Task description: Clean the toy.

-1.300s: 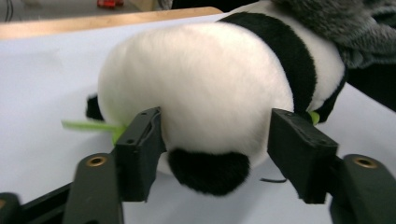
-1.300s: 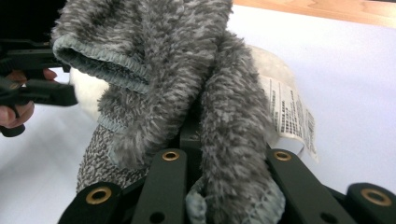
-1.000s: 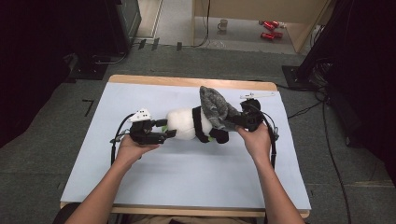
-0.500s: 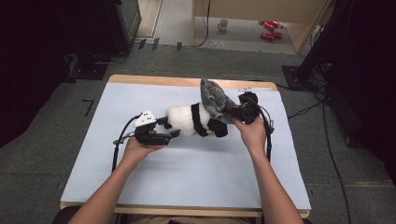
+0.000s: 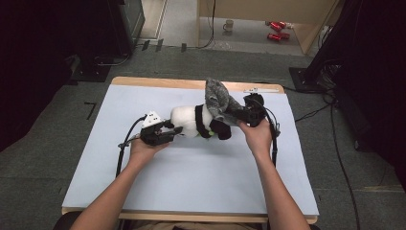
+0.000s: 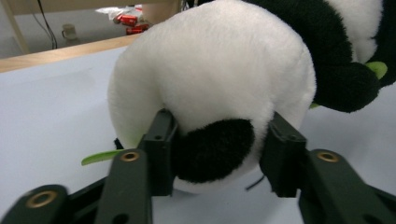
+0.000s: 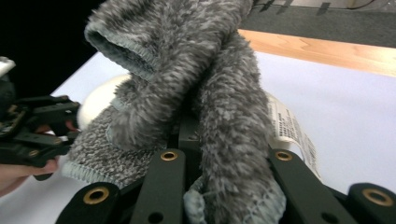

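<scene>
Fluffy plush panda [image 6: 219,79], fuzzy knitted grey sock [image 7: 187,79], matt table sheet [image 5: 201,177].

Grey carpet floor [image 5: 52,158], wooden-edged table [image 5: 158,82], dark surroundings

High view overhead facing forward, gripper views close, sharing plush panda [image 5: 191,120]

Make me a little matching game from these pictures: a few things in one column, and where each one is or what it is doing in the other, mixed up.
Things:
1. plush panda
2. grey fuzzy sock
3. left gripper
4. mug

States or places:
A. on the floor beyond the table
B. held up by the right gripper
C. lying on the white table
D. its fingers either side of the panda's black-patched end, having just been closing

Pairs: 1-C, 2-B, 3-D, 4-A
</scene>
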The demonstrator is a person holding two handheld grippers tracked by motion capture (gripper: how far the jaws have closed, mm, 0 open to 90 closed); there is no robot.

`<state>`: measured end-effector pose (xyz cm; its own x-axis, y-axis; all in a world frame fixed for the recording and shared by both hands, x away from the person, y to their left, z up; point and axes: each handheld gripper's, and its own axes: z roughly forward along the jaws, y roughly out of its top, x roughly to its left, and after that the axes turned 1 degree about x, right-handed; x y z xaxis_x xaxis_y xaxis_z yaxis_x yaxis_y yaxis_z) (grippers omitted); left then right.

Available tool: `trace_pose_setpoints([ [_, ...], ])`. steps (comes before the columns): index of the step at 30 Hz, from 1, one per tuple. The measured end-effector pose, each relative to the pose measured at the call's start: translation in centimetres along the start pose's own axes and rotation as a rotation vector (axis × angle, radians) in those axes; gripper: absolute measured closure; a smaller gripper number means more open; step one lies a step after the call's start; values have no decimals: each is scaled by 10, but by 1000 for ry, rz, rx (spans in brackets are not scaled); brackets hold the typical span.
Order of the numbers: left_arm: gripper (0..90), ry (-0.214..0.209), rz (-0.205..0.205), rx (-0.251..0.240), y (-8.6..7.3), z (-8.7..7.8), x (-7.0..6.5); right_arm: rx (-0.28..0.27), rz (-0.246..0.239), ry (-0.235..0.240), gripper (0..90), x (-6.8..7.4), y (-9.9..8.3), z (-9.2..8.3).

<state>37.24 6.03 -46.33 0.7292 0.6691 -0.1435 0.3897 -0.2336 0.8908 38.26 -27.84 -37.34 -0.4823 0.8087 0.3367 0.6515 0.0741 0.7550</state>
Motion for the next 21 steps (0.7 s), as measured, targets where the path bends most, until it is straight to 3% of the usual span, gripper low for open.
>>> trace_pose_setpoints([
  [4,629,-33,-76,51,10,-5,0,-14,-13,29,773,10,5,-9],
  [7,640,-99,-210,91,21,-13,2,-28,-25,61,775,20,11,-16],
  [11,658,-135,-245,96,34,-28,-4,-48,-61,116,776,42,18,-25],
  [15,668,-170,-250,157,36,-30,-12,-48,-89,200,776,66,21,-26],
  [18,663,-154,-254,157,34,-27,-16,-27,-91,262,776,81,20,-21],
  [21,652,-137,-250,137,31,-24,-17,21,-107,280,776,92,12,-5],
])
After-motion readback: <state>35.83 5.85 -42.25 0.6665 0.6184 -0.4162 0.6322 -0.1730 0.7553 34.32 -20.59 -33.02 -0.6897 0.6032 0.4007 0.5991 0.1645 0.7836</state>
